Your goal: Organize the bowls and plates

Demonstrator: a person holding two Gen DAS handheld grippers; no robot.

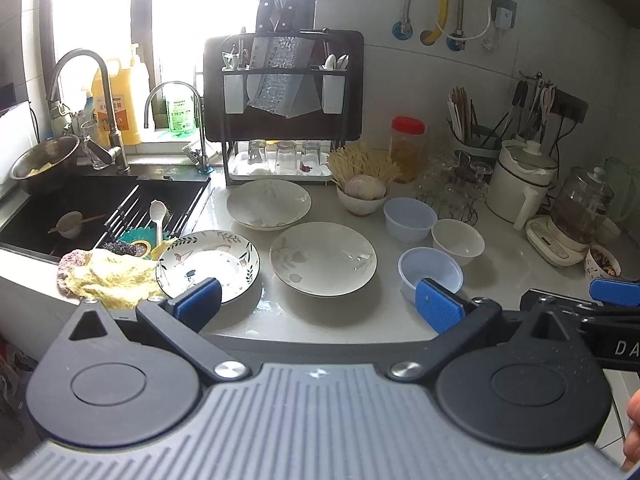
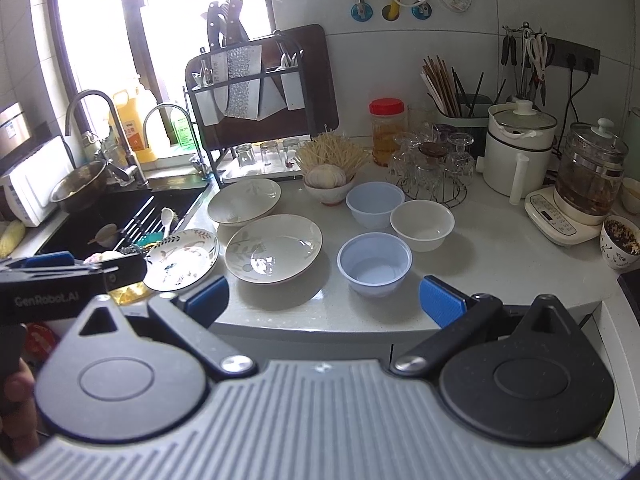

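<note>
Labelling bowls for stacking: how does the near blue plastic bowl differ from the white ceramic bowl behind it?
The translucent blue plastic bowl sits nearest the counter edge; the opaque white ceramic bowl sits further back, to its right. The blue one has a flat lipped rim, the white one a plain rounded rim. Both stand upright and empty.

Left tool [image 1: 318, 306] at lower frame, blue pads spread wide, nothing between them. On the table [image 1: 500, 280]: leaf-rimmed plate [image 1: 208, 262] lower left, touching a yellow cloth [image 1: 108, 278]; two pale plates [image 1: 323, 258] [image 1: 269, 203] at centre; two blue bowls [image 1: 430, 272] [image 1: 410, 218] and a white bowl [image 1: 458, 241] to the right. Right tool [image 1: 616, 292] at right edge.
</note>
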